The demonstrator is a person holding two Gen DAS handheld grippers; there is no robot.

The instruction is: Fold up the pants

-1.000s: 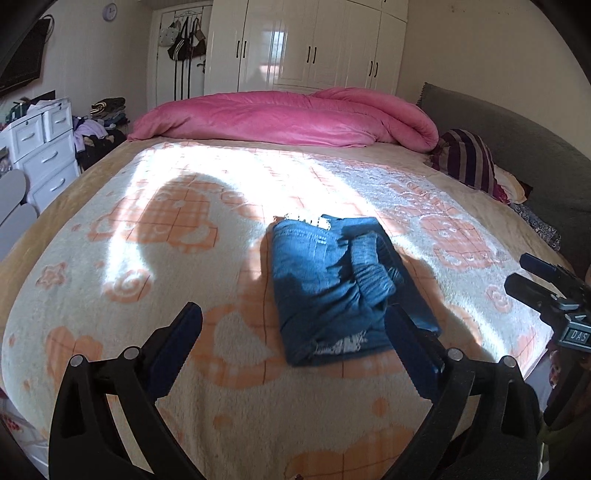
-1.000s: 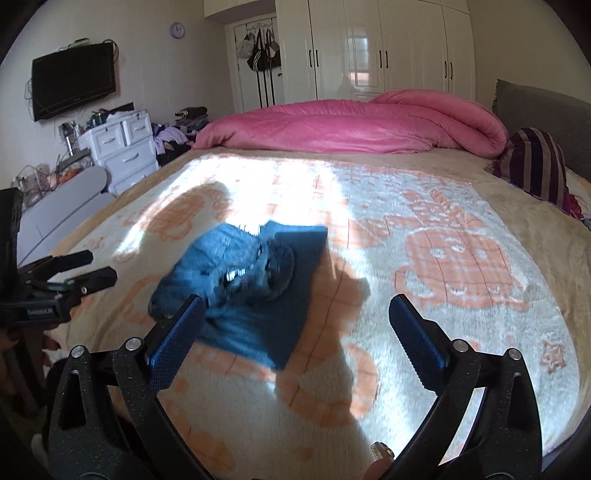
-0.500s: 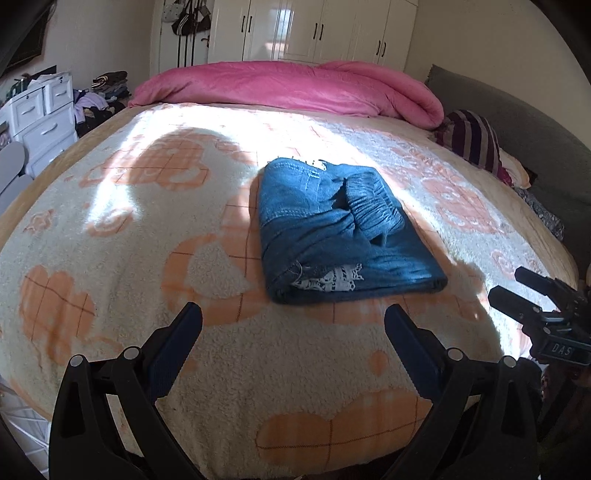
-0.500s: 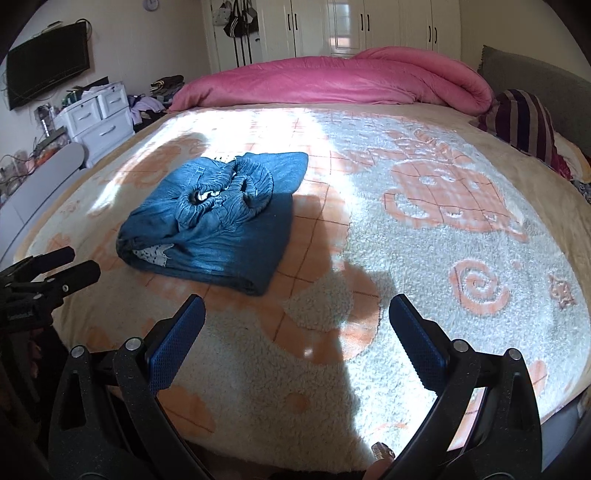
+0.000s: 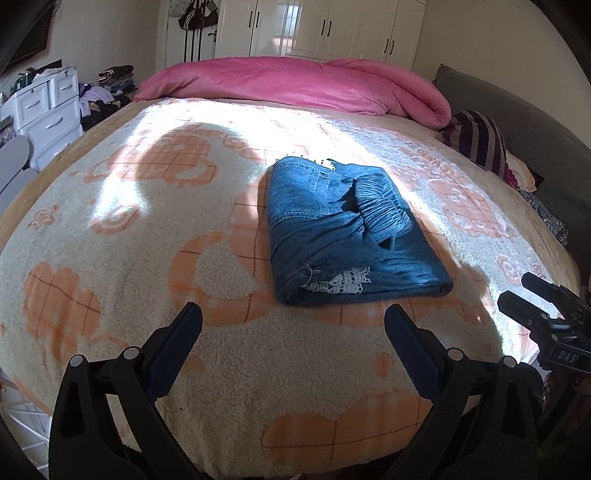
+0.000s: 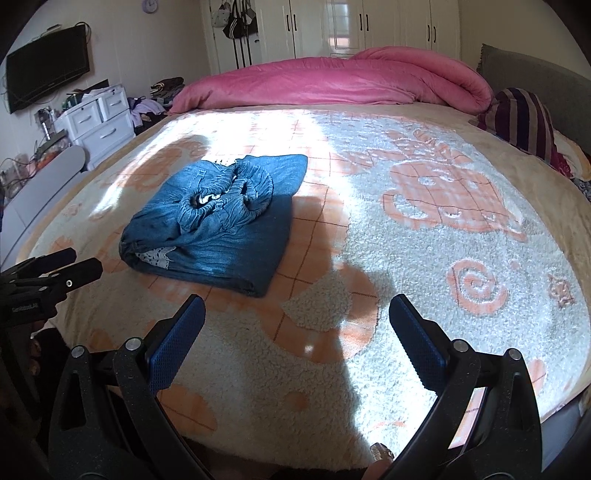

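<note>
Blue denim pants [image 5: 343,229] lie folded into a compact rectangle on the bed, elastic waistband bunched on top and white lace trim showing at the near edge. In the right wrist view the same pants [image 6: 218,225] sit left of centre. My left gripper [image 5: 291,332] hovers open above the blanket, short of the pants' near edge, holding nothing. My right gripper [image 6: 295,321] is open too, over bare blanket to the right of the pants. Each gripper shows at the other view's edge: the right gripper [image 5: 543,310], the left gripper [image 6: 48,275].
The bed carries a cream and orange fleece blanket [image 5: 129,229]. A pink duvet [image 5: 295,85] is heaped along the far side, a striped pillow [image 5: 476,140] at the right. White drawers [image 6: 96,118] and a wall TV [image 6: 48,70] stand left; wardrobes [image 5: 317,29] behind.
Both grippers have pulled back toward the near edge of the bed, still open. The folded pants have not moved on the blanket.
</note>
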